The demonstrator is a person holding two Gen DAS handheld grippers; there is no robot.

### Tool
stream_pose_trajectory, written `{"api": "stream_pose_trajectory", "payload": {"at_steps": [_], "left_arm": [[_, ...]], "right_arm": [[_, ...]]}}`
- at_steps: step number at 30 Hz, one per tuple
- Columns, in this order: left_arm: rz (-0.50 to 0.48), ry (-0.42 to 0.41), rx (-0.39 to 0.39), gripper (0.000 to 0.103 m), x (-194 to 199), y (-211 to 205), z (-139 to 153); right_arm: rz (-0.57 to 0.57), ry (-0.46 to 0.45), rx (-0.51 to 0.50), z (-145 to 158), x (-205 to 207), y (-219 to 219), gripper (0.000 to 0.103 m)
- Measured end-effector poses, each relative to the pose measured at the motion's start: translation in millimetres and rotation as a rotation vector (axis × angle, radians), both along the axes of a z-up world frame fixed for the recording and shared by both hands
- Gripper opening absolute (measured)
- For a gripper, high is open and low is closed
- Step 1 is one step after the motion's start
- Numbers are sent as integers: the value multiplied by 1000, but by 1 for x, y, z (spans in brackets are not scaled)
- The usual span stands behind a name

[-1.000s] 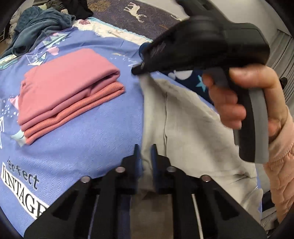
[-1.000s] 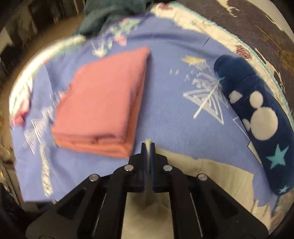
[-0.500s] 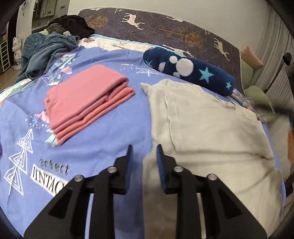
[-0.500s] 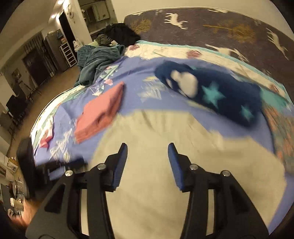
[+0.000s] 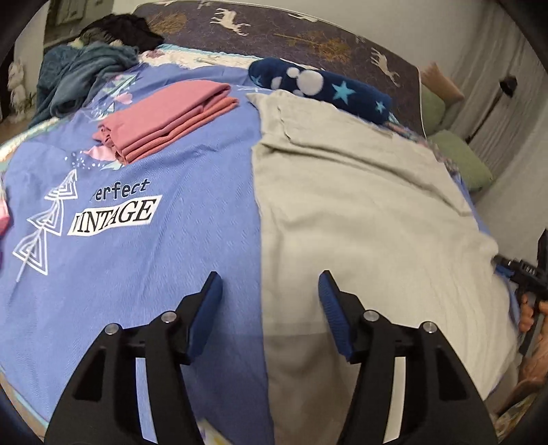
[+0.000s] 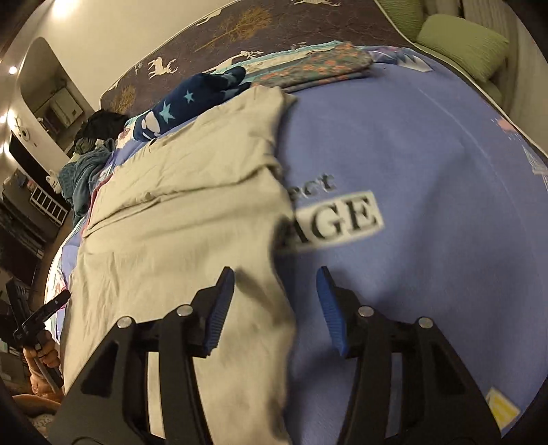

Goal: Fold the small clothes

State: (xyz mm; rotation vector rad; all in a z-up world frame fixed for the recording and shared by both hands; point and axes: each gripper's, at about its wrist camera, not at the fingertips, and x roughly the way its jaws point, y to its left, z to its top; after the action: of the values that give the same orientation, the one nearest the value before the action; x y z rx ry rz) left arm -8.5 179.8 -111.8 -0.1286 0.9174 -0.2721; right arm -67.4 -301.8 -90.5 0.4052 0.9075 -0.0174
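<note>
Blue bedspread (image 5: 137, 274) bearing a flat beige garment (image 5: 359, 212); left gripper (image 5: 270, 294) and right gripper (image 6: 274, 294), fingers spread, empty, poised between folds—next, pinch opposite edges.

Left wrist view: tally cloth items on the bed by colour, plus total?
Pink: 1, folded pink stack
Beige: 1, beige garment spread flat
Navy: 1, star-print roll
Teal: 1, crumpled blanket
Black: 1, dark heap
Total: 5

Blue bedspread (image 5: 137, 274), deer-print headboard (image 5: 308, 37), green cushions (image 6: 462, 44)
</note>
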Motion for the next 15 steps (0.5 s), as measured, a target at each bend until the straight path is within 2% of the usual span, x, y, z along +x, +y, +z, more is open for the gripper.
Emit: {"api": "stream_pose_trajectory", "payload": {"at_steps": [5,11,15], "left_arm": [[-42,-31,64,62,-38,-8,-3],[-31,-38,29,62,-86,5,-4],[-54,-44,33,62,-111,7,-4]], "right_arm": [[32,-47,25,-4,-40,6,55],[55,-76,42,-12,-101,13,55],[62,-100,71,-12,-134,11,55]]}}
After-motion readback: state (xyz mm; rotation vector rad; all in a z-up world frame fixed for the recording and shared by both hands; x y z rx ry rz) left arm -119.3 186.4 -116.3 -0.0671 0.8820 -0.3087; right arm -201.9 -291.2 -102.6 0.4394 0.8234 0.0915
